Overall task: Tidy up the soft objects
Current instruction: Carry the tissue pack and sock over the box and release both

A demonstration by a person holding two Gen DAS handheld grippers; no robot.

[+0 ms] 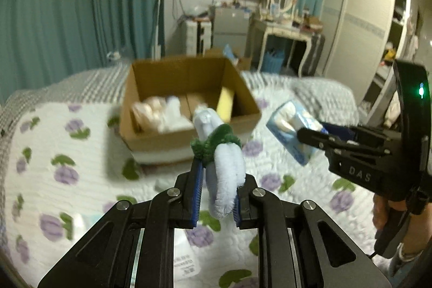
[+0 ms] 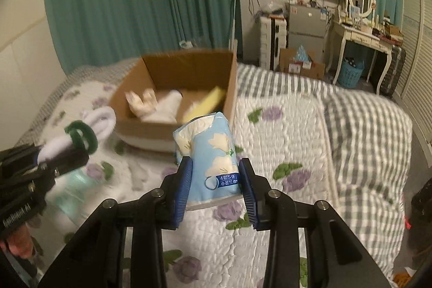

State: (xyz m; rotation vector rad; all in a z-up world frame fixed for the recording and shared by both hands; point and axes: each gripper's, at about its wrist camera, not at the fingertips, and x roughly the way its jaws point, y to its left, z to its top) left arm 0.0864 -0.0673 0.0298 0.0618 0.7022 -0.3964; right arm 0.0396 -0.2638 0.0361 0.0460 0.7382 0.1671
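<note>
The left tongs (image 1: 216, 196) are clamped narrow on a fuzzy white chenille toy (image 1: 228, 177) with a green fuzzy band (image 1: 216, 141) wound round its middle; the toy sticks up out of the blue pads, lifted clear of the bed (image 1: 81, 153); the right tongs (image 2: 216, 188) grip a pale blue tissue pack (image 2: 210, 161) printed with cream flowers, pads pressed on both its sides, and it too hangs above the floral quilt (image 2: 283, 131); an open cardboard box (image 2: 229, 88) sits on the bed beyond both pieces of cargo; inside it lie a yellow sponge (image 2: 213, 97), a white soft bundle (image 2: 167, 104) and a blurred beige plush thing (image 2: 140, 101); a person's hand (image 1: 388, 217) holds the right tool's handle at the edge of the left view.
</note>
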